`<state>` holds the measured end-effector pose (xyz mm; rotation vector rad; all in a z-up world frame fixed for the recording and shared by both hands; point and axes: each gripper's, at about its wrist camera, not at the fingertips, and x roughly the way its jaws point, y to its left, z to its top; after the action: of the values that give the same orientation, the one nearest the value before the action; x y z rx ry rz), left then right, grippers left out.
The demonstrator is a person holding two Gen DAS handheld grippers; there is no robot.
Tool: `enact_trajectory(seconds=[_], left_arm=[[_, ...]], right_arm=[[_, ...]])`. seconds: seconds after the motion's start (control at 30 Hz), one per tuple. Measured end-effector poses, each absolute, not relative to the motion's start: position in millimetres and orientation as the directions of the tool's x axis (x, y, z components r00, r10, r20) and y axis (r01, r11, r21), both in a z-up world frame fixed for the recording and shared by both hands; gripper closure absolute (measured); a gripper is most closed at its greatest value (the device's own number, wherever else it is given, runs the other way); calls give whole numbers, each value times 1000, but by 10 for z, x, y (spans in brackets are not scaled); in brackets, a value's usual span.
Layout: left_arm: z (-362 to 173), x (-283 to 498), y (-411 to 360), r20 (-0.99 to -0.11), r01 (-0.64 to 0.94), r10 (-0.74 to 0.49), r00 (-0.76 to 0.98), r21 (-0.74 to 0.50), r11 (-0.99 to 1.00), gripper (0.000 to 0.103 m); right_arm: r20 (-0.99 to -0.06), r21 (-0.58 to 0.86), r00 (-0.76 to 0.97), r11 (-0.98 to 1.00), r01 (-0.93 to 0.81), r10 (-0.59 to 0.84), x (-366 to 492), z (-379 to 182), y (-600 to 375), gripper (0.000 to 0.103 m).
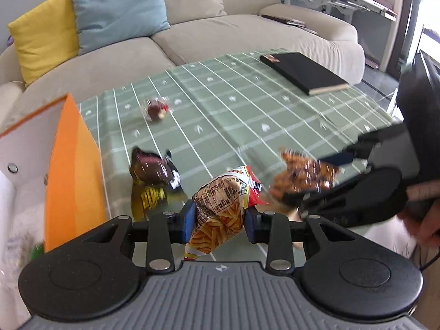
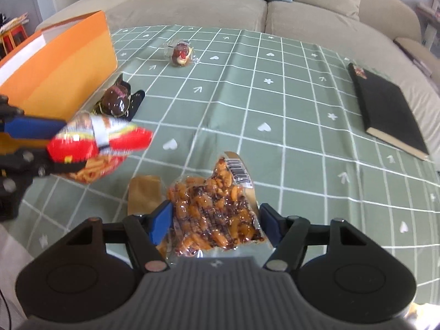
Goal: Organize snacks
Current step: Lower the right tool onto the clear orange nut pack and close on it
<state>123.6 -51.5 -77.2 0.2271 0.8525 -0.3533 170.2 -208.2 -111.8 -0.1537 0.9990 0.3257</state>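
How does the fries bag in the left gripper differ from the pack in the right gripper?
The fries bag is printed red and yellow with pictured fries; the caramel snack pack is clear, showing brown, dark-drizzled pieces. The fries bag looks puffier and is pinched narrow at the waist by the left gripper; the snack pack is flatter and wider between the fingers of the right gripper. Both are lifted above the green tablecloth.
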Motion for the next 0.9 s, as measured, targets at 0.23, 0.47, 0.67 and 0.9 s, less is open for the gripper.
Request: enact_trajectory(seconds=[0.23, 0.47, 0.67, 0.9], left_arm=[[-881, 985, -630, -742, 440, -182, 645, 166, 882, 59], [-995, 982, -759, -745, 489, -155, 649, 252, 835, 28], [-1136, 922, -959, -711, 582, -123, 692, 450, 677, 17], [-1243, 1097, -909, -722, 575, -148, 676, 391, 718, 26]], right_arm=[[-828, 31, 519, 941, -337, 213, 1570, -1158, -2169, 28], [-809, 19, 543, 932, -362, 227, 1518, -1174, -2191, 20], [-820, 37, 531, 944, -327, 216, 1510, -1195, -2271, 9], [-829, 117, 507, 960, -254, 235, 1537, -1263, -2327, 8]])
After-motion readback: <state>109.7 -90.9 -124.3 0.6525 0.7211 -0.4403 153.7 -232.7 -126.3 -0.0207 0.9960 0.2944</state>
